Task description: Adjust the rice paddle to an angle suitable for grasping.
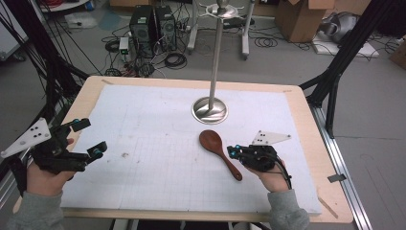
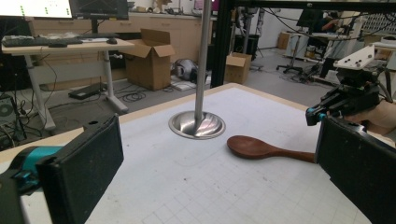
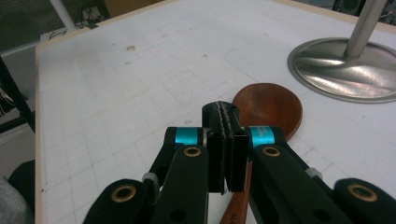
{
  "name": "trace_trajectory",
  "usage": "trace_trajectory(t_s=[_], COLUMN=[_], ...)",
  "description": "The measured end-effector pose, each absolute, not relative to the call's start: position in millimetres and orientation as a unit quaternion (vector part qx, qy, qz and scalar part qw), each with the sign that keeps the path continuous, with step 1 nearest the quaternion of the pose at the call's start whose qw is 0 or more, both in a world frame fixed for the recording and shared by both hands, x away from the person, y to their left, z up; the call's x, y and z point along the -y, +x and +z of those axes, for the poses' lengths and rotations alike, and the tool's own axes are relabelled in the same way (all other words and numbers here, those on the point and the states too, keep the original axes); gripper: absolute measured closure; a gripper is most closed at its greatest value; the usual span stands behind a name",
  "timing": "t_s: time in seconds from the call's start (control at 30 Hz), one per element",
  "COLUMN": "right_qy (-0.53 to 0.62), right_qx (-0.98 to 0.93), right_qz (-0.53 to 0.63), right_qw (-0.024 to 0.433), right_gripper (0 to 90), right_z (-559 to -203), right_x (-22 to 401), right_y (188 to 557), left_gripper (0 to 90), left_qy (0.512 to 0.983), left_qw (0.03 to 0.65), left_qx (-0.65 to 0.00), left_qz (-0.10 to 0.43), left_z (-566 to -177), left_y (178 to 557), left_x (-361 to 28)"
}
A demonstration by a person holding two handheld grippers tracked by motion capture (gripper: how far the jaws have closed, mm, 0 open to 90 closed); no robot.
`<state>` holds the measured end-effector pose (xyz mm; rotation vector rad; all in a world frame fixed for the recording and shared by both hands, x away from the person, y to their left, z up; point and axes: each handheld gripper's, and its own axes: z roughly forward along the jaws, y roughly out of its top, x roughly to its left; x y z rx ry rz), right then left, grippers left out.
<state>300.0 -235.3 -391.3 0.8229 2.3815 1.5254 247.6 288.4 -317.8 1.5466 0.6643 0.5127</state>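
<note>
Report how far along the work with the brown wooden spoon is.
Done: little; the brown wooden spoon lies flat on the white mat, near the steel stand's base. In hand: the right gripper is shut, jaws pressed together above the spoon's handle, apparently not gripping it. The left gripper is open, holding nothing. Left: grasping and lifting the spoon.

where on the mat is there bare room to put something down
The widest bare patch of the white mat lies between the left gripper and the wooden spoon. The back strip left of the metal stand is bare too. It is crowded where stand base, spoon and right gripper sit close together.
</note>
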Motion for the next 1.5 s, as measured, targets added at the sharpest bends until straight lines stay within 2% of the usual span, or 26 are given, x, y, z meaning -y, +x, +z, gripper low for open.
trace_trajectory(t_s=[0.27, 1.5], right_qy=[0.291, 0.279], right_qx=[-0.815, -0.867], right_qz=[0.495, 0.412], right_qw=[0.074, 0.034], right_gripper=[89.4, 89.3], right_z=[-403, -437], right_x=[230, 210], right_y=[303, 307], left_gripper=[1.8, 1.8], left_qy=[0.68, 0.68], left_qw=[0.635, 0.634], left_qx=[-0.291, -0.293], left_qz=[0.224, 0.222], left_z=[-318, -320], left_y=[248, 249], left_x=[-288, -289])
